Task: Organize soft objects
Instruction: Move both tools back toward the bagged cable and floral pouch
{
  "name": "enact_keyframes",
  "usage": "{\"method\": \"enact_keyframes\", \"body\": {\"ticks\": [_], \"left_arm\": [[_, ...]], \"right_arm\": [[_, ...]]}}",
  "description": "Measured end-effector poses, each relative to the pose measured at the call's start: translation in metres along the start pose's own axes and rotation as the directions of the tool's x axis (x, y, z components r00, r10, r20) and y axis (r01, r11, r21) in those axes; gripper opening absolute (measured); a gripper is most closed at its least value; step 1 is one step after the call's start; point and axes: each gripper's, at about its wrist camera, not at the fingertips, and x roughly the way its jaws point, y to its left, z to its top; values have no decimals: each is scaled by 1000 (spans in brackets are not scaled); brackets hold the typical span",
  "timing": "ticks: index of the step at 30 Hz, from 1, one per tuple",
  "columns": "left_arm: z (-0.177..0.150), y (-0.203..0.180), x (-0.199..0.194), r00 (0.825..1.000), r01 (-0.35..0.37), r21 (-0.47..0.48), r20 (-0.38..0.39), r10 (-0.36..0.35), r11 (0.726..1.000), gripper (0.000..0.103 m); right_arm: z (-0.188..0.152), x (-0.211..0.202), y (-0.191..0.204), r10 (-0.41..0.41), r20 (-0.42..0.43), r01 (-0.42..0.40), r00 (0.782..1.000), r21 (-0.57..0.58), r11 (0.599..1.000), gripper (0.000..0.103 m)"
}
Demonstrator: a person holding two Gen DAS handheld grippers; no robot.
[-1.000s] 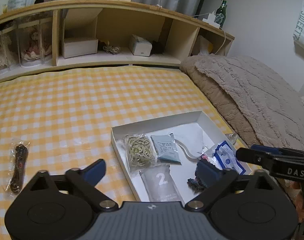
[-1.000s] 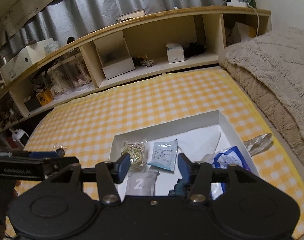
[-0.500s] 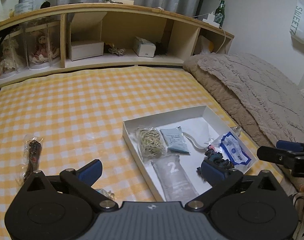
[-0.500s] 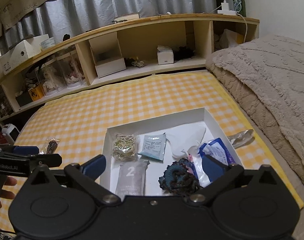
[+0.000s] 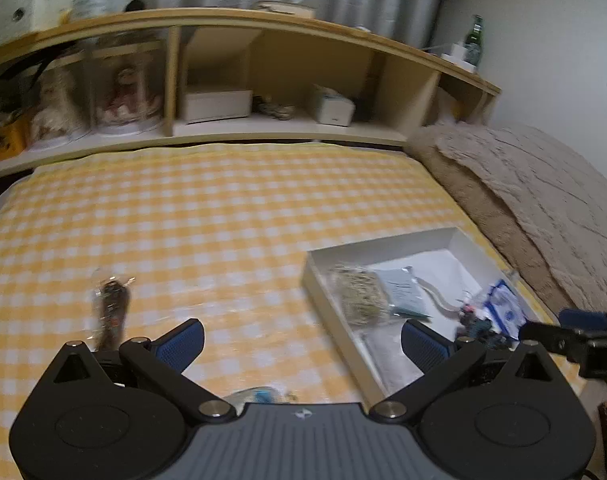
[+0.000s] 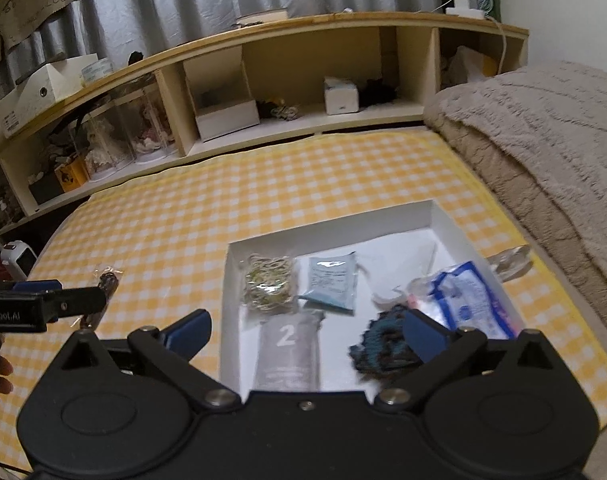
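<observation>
Jaws of the right gripper have just sprung wide, empty, the dark scrunchie lying below in the white box. Left gripper, also wide, should line up squarely over the wrapped packet on the checked cloth.

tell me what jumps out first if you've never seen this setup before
The white tray on the yellow checked cloth draws the eye, packed with small bagged items: a rubber band bag, a grey pouch marked 2 and a dark teal scrunchie at its near edge. One dark packet lies alone on the cloth to the tray's left. Both the right gripper and left gripper stand wide open, holding nothing.
</observation>
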Motion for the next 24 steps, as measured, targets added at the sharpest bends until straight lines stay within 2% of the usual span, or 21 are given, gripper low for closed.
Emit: {"method": "enact_keyframes", "body": {"ticks": [4, 15, 24], "left_arm": [[2, 23, 2, 1000, -17, -43, -5, 17, 999, 103], [12, 76, 15, 997, -71, -78, -8, 71, 994, 103], [11, 126, 39, 987, -152, -115, -60, 146, 982, 103]], "right_arm": [[-2, 14, 16, 15, -16, -15, 1000, -17, 1000, 103], [-8, 48, 62, 77, -63, -82, 995, -75, 994, 103], [-13, 75, 96, 170, -127, -185, 977, -121, 975, 103]]}}
